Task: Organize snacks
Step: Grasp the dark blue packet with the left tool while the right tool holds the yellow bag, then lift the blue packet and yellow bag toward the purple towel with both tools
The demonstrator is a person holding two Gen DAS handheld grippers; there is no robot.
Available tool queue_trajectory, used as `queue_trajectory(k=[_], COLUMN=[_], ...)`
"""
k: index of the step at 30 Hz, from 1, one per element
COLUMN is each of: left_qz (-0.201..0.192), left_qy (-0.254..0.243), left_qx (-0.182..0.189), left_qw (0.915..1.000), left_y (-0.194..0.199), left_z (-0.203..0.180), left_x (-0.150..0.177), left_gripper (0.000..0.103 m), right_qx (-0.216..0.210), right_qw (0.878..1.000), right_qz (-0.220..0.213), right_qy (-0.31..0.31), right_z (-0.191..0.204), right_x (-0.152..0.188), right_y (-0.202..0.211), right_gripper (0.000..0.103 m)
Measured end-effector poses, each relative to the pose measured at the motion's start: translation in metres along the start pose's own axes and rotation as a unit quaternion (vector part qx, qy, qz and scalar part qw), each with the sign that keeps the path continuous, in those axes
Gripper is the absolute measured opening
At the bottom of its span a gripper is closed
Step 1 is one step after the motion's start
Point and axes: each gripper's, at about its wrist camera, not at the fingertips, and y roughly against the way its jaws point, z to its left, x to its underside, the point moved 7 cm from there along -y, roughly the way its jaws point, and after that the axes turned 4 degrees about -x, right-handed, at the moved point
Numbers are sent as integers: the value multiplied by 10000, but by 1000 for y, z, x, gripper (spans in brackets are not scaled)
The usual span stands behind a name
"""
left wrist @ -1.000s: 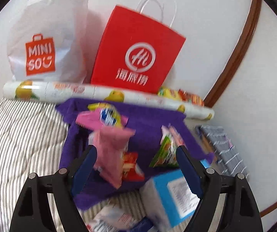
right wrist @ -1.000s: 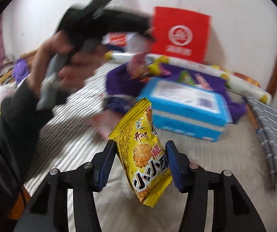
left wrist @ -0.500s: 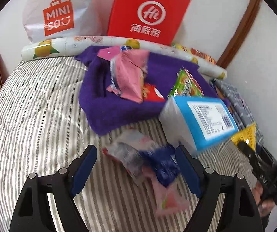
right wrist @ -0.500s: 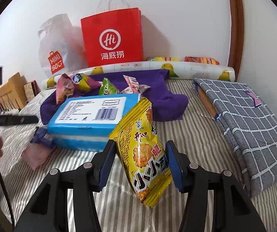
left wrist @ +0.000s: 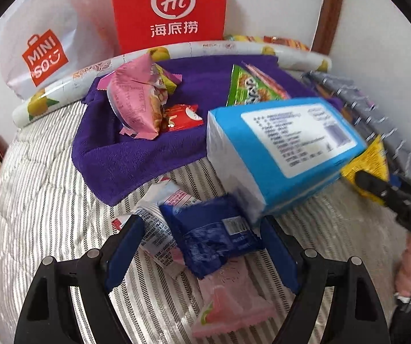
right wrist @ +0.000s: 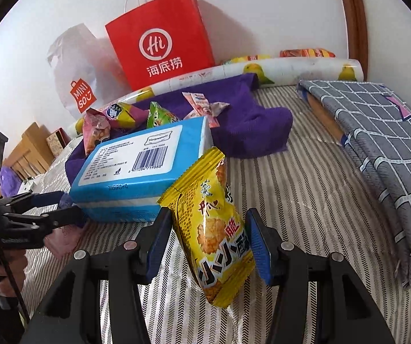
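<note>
Snacks lie scattered on a striped bed (left wrist: 47, 200) and a purple towel (left wrist: 136, 154). The right gripper (right wrist: 205, 240) pinches a yellow snack bag (right wrist: 217, 229) upright between its pads, just beside a blue box (right wrist: 136, 166). The left gripper (left wrist: 202, 249) is spread wide above a dark blue packet (left wrist: 214, 235), apparently not touching it.

two bags (right wrist: 162, 48), one blue pack (left wrist: 280, 146), one purple towel (left wrist: 136, 149)
</note>
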Motion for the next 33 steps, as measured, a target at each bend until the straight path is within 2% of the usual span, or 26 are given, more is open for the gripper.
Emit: queue_trajectory(k=[3, 6, 7, 8, 11, 15, 23, 29, 33], left_qz=[-113, -195, -214, -237, -201, -205, -18, 17, -107], left_qy=[-210, -319, -308, -274, -49, 347, 723, 1033, 1219], left_qx=[-119, -240, -344, -431, -175, 117, -157, -28, 50], left_qw=[9996, 9990, 9987, 9984, 9996, 9991, 9973, 9946, 9925], left_y=[2, 10, 13, 15, 21, 32, 38, 27, 17], left_z=[-6, -7, -4, -1, 9, 24, 63, 77, 80], left_x=[1, 3, 3, 4, 6, 10, 36, 40, 35], left_gripper=[73, 57, 44, 41, 31, 27, 26, 32, 29], right_qx=[52, 51, 35, 28, 51, 87, 45, 60, 77], right_qw=[10000, 9999, 9999, 10000, 9999, 9997, 9998, 9998, 9997], right_qz=[30, 70, 70, 70, 77, 121, 119, 139, 166], right_qy=[73, 81, 69, 61, 82, 179, 140, 152, 155], right_z=[2, 2, 2, 2, 3, 6, 6, 6, 5], right_x=[1, 1, 1, 2, 2, 2, 3, 4, 5], right_y=[-1, -2, -2, -2, -2, -4, -3, -4, -5], right_gripper=[53, 53, 53, 53, 53, 53, 53, 53, 54])
